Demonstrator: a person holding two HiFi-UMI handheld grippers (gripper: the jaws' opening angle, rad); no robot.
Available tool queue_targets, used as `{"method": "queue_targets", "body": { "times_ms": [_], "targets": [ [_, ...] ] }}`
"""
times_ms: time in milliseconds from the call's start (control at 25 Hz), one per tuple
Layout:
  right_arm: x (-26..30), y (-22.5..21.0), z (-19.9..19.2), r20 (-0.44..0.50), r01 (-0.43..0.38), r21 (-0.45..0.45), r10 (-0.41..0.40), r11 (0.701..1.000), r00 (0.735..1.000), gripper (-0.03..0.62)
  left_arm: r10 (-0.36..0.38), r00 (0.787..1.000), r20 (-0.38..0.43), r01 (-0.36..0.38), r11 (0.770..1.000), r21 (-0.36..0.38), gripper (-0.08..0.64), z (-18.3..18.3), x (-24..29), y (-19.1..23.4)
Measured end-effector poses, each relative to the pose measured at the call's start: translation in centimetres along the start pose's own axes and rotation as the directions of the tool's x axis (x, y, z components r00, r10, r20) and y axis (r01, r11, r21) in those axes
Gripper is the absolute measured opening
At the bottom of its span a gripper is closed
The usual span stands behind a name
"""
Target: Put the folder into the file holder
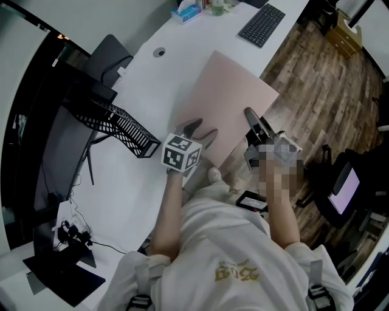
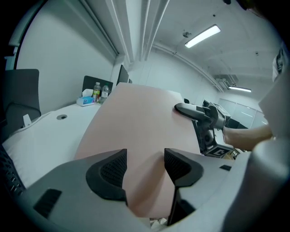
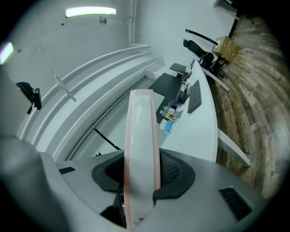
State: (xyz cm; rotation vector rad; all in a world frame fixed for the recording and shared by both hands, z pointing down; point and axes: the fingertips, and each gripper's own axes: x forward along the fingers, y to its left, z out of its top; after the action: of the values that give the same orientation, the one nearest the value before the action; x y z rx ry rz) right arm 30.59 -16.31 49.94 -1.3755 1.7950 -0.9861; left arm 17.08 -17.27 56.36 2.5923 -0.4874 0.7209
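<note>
Pale pink folder (image 1: 234, 103), a flat sheet with no markings on the upper face, is held tilted above the near edge of the white desk (image 1: 164, 79), its far corner out over the wood-plank floor (image 1: 322, 79). The right gripper (image 1: 255, 124) has it by the right edge: in the right gripper view the folder (image 3: 142, 136) runs edge-on between the pads, and the jaws are pinched onto it from both sides. The left gripper (image 1: 200, 130), with its marker cube (image 1: 181, 153) uppermost, sits at the folder's near-left edge. Its jaws are spread, and the left gripper view shows pink sheet (image 2: 136, 131) in the gap and beyond, with neither pad pressing on it. The same view shows the right gripper (image 2: 204, 120) clamped at the far side. The black wire-mesh file holder (image 1: 124, 124) stands on the desk to the left, apart from the folder. At the desk's far end are a black keyboard (image 1: 262, 24) and a tissue box (image 1: 185, 13); a round cable grommet (image 1: 159, 53) lies nearer.
</note>
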Motion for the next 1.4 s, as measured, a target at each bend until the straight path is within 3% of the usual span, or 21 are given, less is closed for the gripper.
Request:
{"method": "queue_targets", "body": {
  "times_ms": [400,880,1400],
  "targets": [
    [-2.7,6.5,-0.3,-0.015,-0.076,-0.139,0.074,0.987,0.997,0.169,0.010,0.994,0.104,-0.008,1.000,-0.014,0.281,1.0,-4.0,-3.0],
    [-6.7,13.8,-1.8,-0.009,-0.118,-0.287,0.121,0.951,0.993,0.170,-0.017,0.978,0.208,0.022,1.000,-0.021,0.281,0.9,-8.9,-6.8],
    [-11.2,18.1,-2.1,0.008,-0.149,-0.344,0.162,0.927,0.987,0.170,-0.014,0.959,0.283,0.009,1.000,0.019,0.279,0.9,-12.6,-11.0]
  ]
}}
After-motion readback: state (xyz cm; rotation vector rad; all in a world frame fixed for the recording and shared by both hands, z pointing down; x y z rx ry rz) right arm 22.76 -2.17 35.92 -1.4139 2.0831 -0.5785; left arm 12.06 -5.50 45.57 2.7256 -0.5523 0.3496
